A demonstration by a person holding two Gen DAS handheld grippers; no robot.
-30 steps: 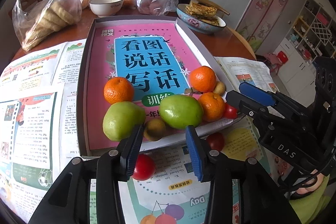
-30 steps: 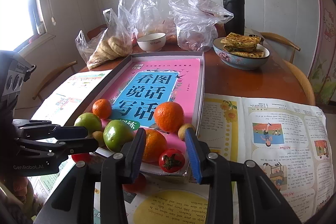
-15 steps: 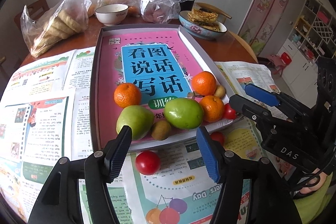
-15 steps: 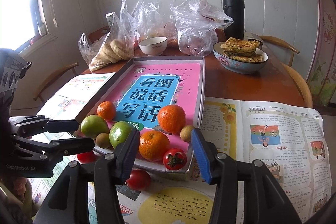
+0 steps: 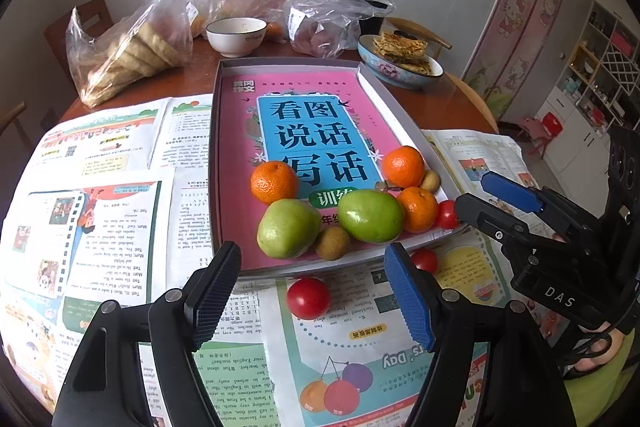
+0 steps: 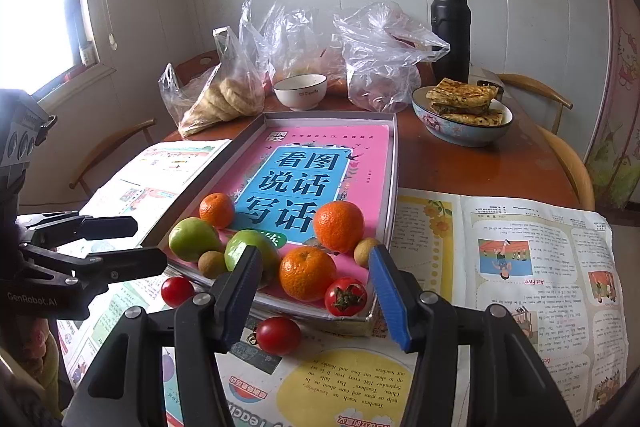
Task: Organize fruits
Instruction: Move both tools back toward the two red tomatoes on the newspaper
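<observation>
The left gripper (image 5: 312, 291) hangs with jaws opening and nothing pinched; a red tomato (image 5: 308, 298) lies loose on the newspaper (image 5: 120, 227) below the gap. Beyond, pears, oranges and kiwis crowd the tray's (image 5: 400, 115) near end (atop a pink book). The right gripper (image 6: 314, 295) also opens its jaws, empty, above another tomato (image 6: 278, 335).
</observation>
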